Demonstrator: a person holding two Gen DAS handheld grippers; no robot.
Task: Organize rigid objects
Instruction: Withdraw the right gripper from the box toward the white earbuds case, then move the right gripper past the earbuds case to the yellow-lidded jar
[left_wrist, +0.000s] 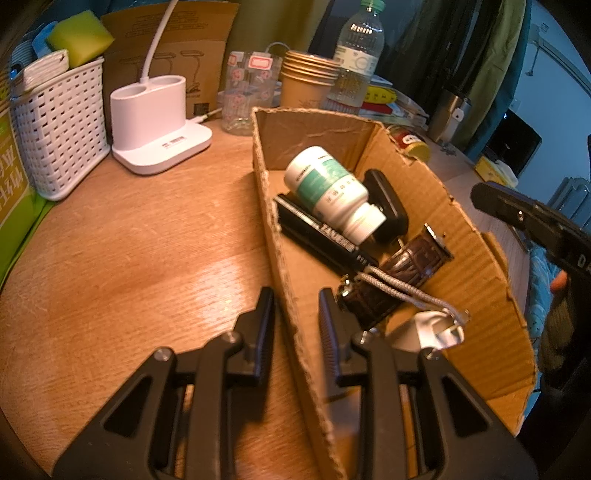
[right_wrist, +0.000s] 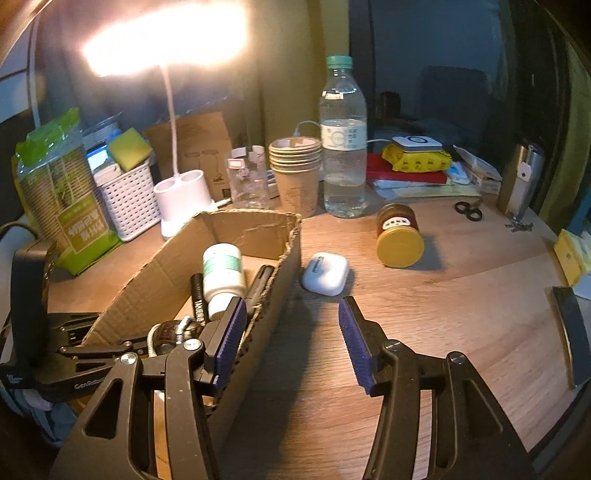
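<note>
An open cardboard box (left_wrist: 436, 192) (right_wrist: 273, 236) sits on the wooden desk. In it lie a white pill bottle (left_wrist: 328, 188) (right_wrist: 221, 269), a black pen-like tool (left_wrist: 317, 232), a black case (left_wrist: 388, 203), a brown leather strap (left_wrist: 406, 262) and a corded metal piece (left_wrist: 439, 325). My left gripper (left_wrist: 295, 325) straddles the box's left wall, jaws a little apart around the cardboard; whether it grips the wall is unclear. My right gripper (right_wrist: 291, 321) is open and empty, just right of the box. A white earbud case (right_wrist: 325, 273) and a yellow-lidded jar (right_wrist: 399, 236) lie on the desk beyond it.
At the back stand a white lamp base (left_wrist: 155, 122) (right_wrist: 184, 199), a white basket (left_wrist: 59, 125) (right_wrist: 125, 199), stacked paper cups (left_wrist: 306, 77) (right_wrist: 295, 166), a water bottle (right_wrist: 343, 147) (left_wrist: 358, 55), a steel flask (right_wrist: 521, 177) and scissors (right_wrist: 469, 210).
</note>
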